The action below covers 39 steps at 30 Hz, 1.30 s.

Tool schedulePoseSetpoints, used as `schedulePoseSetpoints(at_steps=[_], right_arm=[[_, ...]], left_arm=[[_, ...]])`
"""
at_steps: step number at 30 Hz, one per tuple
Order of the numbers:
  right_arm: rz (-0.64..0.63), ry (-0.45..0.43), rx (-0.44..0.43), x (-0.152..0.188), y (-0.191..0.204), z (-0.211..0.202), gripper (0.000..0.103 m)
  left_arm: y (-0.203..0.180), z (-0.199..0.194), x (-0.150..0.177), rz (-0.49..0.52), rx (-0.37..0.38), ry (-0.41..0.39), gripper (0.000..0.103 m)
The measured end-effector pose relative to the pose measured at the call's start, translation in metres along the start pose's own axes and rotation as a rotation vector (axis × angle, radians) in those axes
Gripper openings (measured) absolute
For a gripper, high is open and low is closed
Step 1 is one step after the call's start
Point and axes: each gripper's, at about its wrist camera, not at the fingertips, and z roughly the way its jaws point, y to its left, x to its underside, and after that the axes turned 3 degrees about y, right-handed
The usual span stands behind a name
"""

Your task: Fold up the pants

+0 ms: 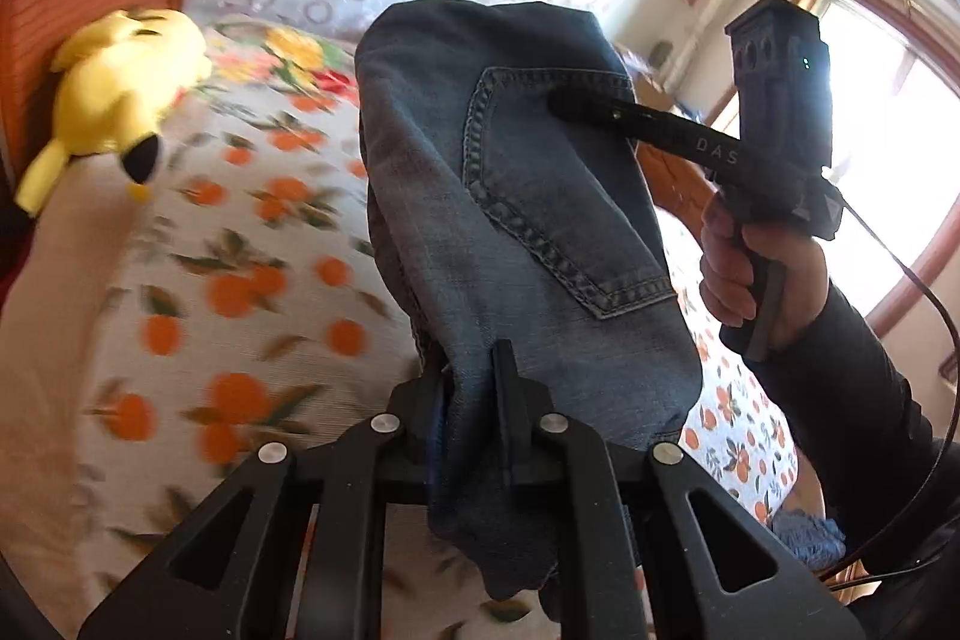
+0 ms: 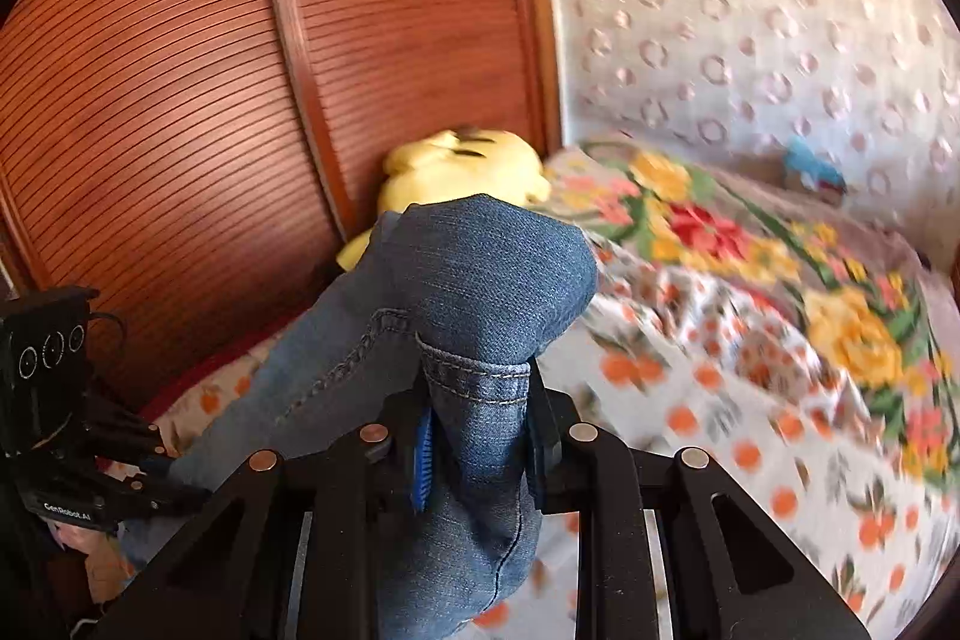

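Denim of the jeans fills the near foreground, pinched by the left gripper above the orange-print bedspread; only this view shows the back pocket. Rightward, the right gripper clamps the waistband; its view alone shows the slatted door.

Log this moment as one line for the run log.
left tongs: shut on blue denim jeans | right tongs: shut on jeans | jeans lifted above orange-print bedsheet
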Motion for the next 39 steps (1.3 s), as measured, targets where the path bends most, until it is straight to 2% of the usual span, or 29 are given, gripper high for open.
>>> schedulePoseSetpoints(at_steps=[5, 9, 13, 20, 23, 25, 27, 30, 33, 37, 39], right_arm=[[-0.057, -0.043, -0.060, -0.036, 0.034, 0.017, 0.024], [-0.044, -0.063, -0.093, -0.047, 0.038, 0.038, 0.024], [-0.007, -0.033, -0.070, -0.038, 0.025, 0.070, 0.024], [0.100, 0.062, 0.002, -0.018, -0.016, 0.134, 0.025], [0.133, 0.097, 0.011, -0.014, -0.030, 0.144, 0.032], [0.163, 0.129, 0.003, -0.016, -0.039, 0.147, 0.040], [0.177, 0.134, 0.004, -0.027, -0.044, 0.148, 0.047], [0.154, 0.116, 0.021, -0.041, -0.044, 0.140, 0.048], [0.115, 0.090, 0.057, -0.047, -0.029, 0.123, 0.048], [0.084, 0.036, 0.117, -0.038, -0.010, 0.100, 0.049], [0.082, 0.001, 0.115, -0.031, -0.003, 0.089, 0.049]], left_arm=[[0.027, -0.046, -0.008, -0.024, -0.057, -0.076, 0.014], [0.044, -0.073, -0.022, -0.013, -0.130, -0.111, 0.014], [0.058, -0.061, -0.037, 0.021, -0.183, -0.071, 0.014], [0.091, -0.009, -0.060, 0.044, -0.236, 0.043, 0.014], [0.093, -0.002, -0.065, 0.055, -0.244, 0.063, 0.016], [0.096, -0.001, -0.066, 0.056, -0.259, 0.077, 0.022], [0.097, -0.004, -0.067, 0.052, -0.276, 0.077, 0.024], [0.093, -0.020, -0.069, 0.060, -0.333, 0.045, 0.024], [0.082, -0.034, -0.073, 0.078, -0.357, -0.006, 0.028], [0.061, -0.035, -0.077, 0.117, -0.318, -0.037, 0.030], [0.052, -0.029, -0.075, 0.132, -0.295, -0.030, 0.030]])
